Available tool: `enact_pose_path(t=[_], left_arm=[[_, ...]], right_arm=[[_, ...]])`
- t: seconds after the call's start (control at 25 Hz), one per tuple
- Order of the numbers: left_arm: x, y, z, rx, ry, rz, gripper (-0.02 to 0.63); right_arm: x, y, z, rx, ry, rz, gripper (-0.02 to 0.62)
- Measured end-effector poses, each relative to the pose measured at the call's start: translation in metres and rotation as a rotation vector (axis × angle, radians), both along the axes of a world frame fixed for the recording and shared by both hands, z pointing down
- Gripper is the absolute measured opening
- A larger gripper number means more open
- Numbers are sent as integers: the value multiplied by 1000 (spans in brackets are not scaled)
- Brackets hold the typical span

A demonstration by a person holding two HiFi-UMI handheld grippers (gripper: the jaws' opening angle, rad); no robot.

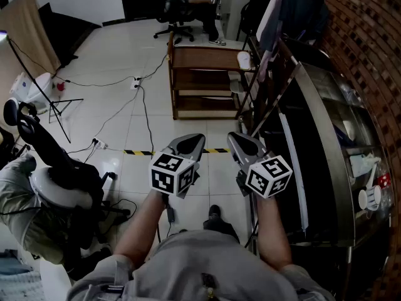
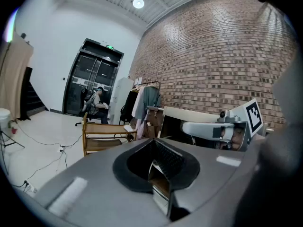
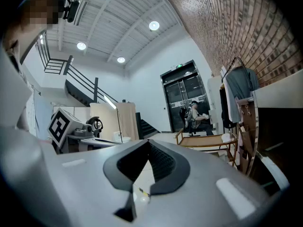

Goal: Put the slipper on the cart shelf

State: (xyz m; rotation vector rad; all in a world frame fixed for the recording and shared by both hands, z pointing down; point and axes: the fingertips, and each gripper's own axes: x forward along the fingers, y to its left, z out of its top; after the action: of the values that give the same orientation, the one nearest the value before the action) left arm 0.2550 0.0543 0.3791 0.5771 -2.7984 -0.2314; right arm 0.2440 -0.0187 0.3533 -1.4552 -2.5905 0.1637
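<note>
Hard to read: I cannot pick out the slipper for certain. The only candidate is a small white thing (image 1: 244, 59) on the right end of the top shelf of the wooden cart (image 1: 203, 58), at upper centre of the head view, too small to identify. The cart's right side is partly behind a clothes rack (image 1: 282, 11) hung with garments. A dark shoe (image 1: 214, 213) shows at lower centre, its near end cut off by my clothing.

Grippers: left gripper (image 1: 195, 139) and right gripper (image 1: 235, 139) are side by side at centre frame. Each has its jaws closed together and has hold of nothing.

Room: white tiled floor (image 1: 113, 49), cables (image 1: 143, 105) trailing across it, and a yellow-black tape strip (image 1: 141, 152) just beyond the gripper tips. Brick wall (image 1: 369, 36) at the right edge. One person sits on an office chair (image 1: 178, 14) at the top, and another is at lower left.

Containers: glass-fronted counter (image 1: 326, 143) at right. Pale vessels (image 1: 369, 196) sit on its inner shelves, contents not legible.
</note>
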Motion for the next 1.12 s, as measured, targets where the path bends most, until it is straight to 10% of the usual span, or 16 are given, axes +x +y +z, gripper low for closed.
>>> enact_pose_path(t=[1.12], left_arm=[[-280,-12,10,27,11,-66,8]], right_arm=[[-284,-28,14,29,-8,40,0]])
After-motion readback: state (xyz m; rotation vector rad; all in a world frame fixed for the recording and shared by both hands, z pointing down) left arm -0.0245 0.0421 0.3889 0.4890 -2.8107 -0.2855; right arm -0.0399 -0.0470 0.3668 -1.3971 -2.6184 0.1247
